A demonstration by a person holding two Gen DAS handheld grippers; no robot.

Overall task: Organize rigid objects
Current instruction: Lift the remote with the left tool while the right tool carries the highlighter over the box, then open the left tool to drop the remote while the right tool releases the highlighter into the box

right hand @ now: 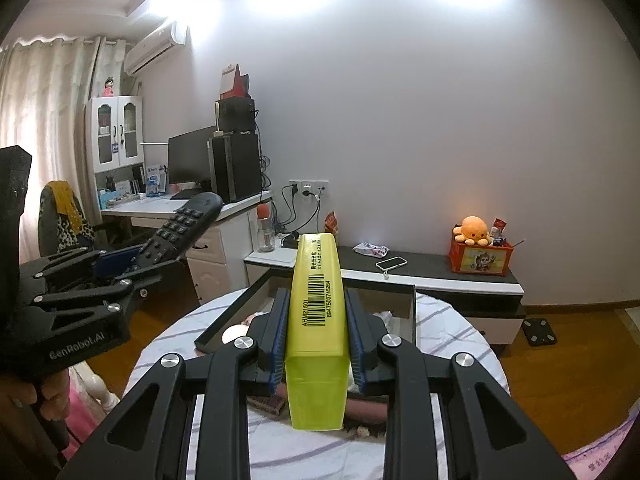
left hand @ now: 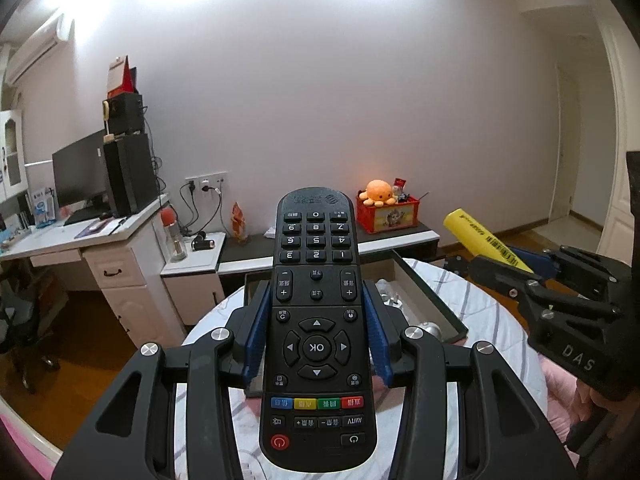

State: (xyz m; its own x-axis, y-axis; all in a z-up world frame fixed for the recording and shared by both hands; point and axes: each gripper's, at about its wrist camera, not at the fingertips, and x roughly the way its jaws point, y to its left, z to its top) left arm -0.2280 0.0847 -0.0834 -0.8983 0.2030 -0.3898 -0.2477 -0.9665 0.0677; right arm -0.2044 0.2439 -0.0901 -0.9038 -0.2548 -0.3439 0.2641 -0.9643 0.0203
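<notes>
My left gripper (left hand: 316, 336) is shut on a black TV remote (left hand: 316, 320), held raised above a round table with a striped cloth (left hand: 480, 312). The remote also shows in the right wrist view (right hand: 180, 228), at the left. My right gripper (right hand: 318, 336) is shut on a yellow-green rectangular case with a barcode (right hand: 316, 320), also held up over the table. That case shows in the left wrist view (left hand: 484, 240) at the right. A dark open tray (right hand: 224, 328) lies on the table beneath both grippers, with a few small items in it.
A white desk (left hand: 60, 240) with a monitor and a black tower stands at the left. A low cabinet (right hand: 440, 276) along the wall holds a phone (right hand: 392, 263) and a red crate with an orange plush (right hand: 478, 256). Wooden floor surrounds the table.
</notes>
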